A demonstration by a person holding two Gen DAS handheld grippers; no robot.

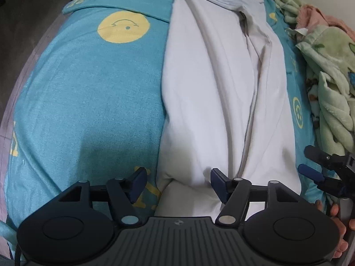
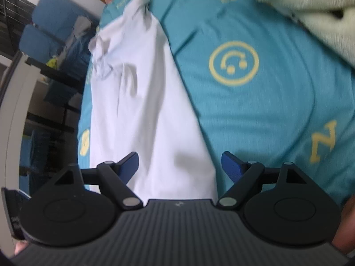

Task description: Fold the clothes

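Blue-padded left gripper (image 1: 177,184) and right gripper (image 2: 180,166) both stand spread, empty, at the near hem of the white garment (image 1: 213,102) lying lengthwise on the teal bedsheet (image 1: 88,88). Risk: pinching sheet with hem.

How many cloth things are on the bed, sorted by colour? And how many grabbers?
White: 1, the white garment lying long on the teal bedsheet
Green: 1, the green fleece blanket, bunched
Pink: 1, the pink cloth behind the blanket
Grabbers: 2, the left gripper and right gripper, both with jaws open
Total: 5
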